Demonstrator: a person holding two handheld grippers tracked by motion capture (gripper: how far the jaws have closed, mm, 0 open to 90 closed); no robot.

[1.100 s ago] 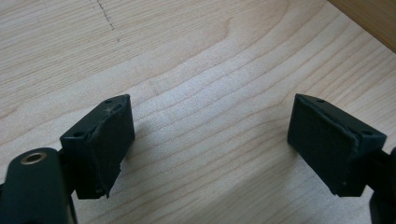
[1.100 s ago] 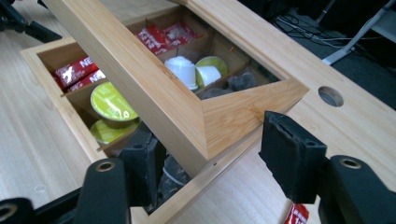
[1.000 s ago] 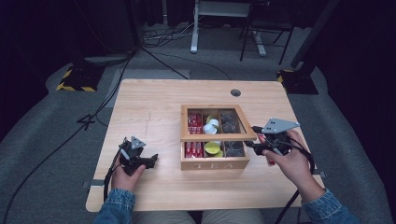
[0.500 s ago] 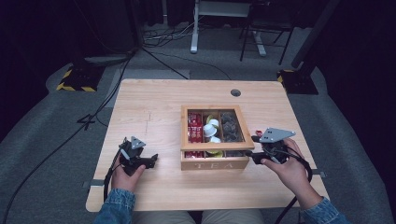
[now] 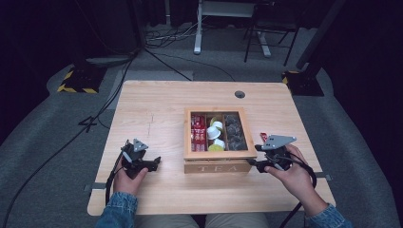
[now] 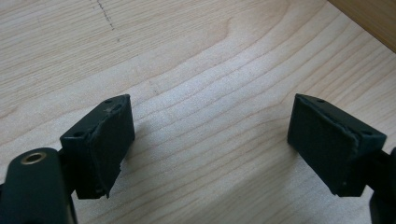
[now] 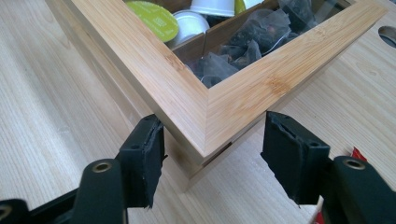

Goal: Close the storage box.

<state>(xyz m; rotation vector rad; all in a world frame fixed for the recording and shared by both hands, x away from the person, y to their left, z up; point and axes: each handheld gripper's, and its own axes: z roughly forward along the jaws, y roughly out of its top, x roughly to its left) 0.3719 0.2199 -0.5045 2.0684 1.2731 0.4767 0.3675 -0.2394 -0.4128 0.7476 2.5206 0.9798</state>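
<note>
Right gripper view: my jaws straddle the box [image 7: 205,109] corner, a poor place to bite.

The right gripper [image 7: 210,161] is spread apart around the near right corner of the box lid [image 7: 275,70], the left pad close to or just touching the front face, the other pad clear of the side. I judge that closing here would pinch across a wedge, so the pads could slide off, or nudge the box along the table [image 5: 152,109]. If the lid lifts by one corner, it could twist and snap back down. The box sits mid-table, toward its front right. My left gripper [image 6: 210,149] rests open over bare wood, too far away to steady anything.
</note>
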